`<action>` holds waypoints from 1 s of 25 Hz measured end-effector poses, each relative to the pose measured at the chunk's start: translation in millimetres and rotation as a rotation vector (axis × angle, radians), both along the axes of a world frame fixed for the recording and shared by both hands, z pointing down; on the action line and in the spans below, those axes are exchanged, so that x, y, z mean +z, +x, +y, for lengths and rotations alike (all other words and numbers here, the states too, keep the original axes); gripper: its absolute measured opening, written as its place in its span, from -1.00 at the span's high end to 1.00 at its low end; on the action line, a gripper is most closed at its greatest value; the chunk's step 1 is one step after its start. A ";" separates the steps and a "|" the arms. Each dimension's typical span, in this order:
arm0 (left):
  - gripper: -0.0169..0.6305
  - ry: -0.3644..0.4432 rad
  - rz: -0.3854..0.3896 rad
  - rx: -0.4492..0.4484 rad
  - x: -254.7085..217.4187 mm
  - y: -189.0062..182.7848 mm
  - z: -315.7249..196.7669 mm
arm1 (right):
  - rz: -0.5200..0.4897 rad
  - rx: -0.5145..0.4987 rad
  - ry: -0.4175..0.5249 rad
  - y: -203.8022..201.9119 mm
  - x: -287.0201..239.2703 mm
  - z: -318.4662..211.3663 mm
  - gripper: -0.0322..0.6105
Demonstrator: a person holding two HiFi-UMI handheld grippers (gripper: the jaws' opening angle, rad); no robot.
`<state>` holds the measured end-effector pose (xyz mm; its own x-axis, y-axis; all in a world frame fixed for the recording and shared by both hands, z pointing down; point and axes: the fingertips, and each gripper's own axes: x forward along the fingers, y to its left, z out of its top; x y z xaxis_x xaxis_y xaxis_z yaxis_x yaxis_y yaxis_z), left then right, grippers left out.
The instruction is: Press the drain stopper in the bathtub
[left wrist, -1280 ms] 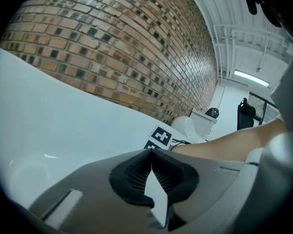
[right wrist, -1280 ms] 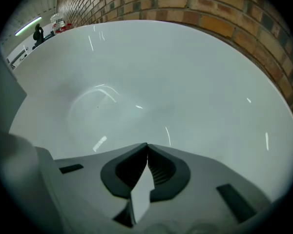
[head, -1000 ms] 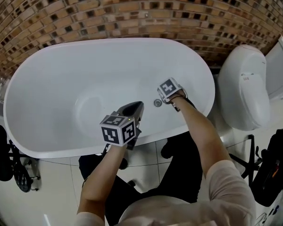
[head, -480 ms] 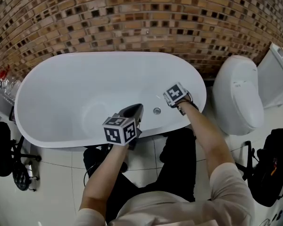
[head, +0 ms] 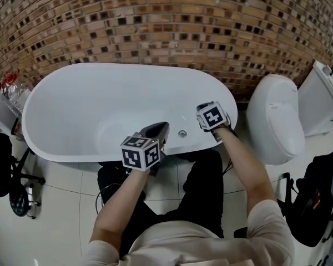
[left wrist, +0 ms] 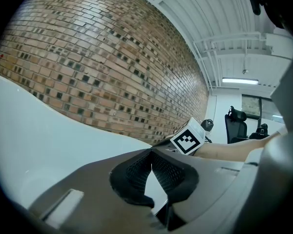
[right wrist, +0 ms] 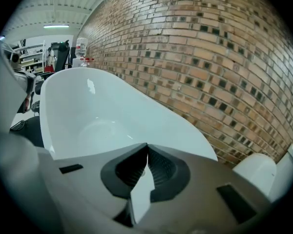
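Note:
The white oval bathtub (head: 72,110) lies below the brick wall. Its small round metal drain stopper (head: 182,133) sits in the tub floor near the front rim. My left gripper (head: 160,127) hangs over the front rim just left of the stopper, jaws shut and empty. My right gripper (head: 203,111) is held above the tub's right end, right of the stopper and apart from it, also shut on nothing. In the left gripper view the left gripper (left wrist: 150,155) has its pads together, with the right gripper's marker cube (left wrist: 188,138) beyond. The right gripper (right wrist: 146,150) looks along the tub (right wrist: 88,116).
A white toilet (head: 272,118) stands right of the tub with its lid (head: 317,98) raised. A black chair (head: 0,168) and a clear bottle (head: 14,87) are at the left. A black bag (head: 316,204) sits at the lower right on the tiled floor (head: 61,204).
The head view has pulled back and the tub looks smaller. My right gripper has moved right, away from the stopper. The left gripper holds its place by the front rim.

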<state>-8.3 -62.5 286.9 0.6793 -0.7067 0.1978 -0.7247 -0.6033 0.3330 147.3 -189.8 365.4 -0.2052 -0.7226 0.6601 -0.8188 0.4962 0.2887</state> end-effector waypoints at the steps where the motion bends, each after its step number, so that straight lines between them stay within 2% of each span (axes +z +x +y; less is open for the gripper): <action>1: 0.93 0.004 0.006 -0.001 -2.1 -0.5 3.3 | -0.012 0.000 0.015 -1.4 -3.7 6.0 0.86; 6: 0.93 0.022 0.043 0.001 -14.1 -1.3 19.6 | -0.079 -0.032 0.065 -19.6 -23.2 40.9 0.86; 15: 0.93 0.077 0.046 -0.009 -30.0 -6.2 46.9 | -0.183 -0.009 0.151 -20.5 -46.3 82.5 0.86; 20: 0.93 0.102 0.004 -0.009 -29.4 -8.9 61.3 | -0.282 0.002 0.170 -22.9 -51.0 108.5 0.86; 25: 0.93 0.116 -0.037 -0.001 -26.5 -8.2 69.5 | -0.315 -0.005 0.216 -27.3 -56.6 126.2 0.86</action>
<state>-16.5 7.0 260.3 0.6725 -0.7268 0.1398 -0.7357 -0.6358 0.2336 120.1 -63.6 308.8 -0.3776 -0.8370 0.3962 -0.8819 0.4554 0.1216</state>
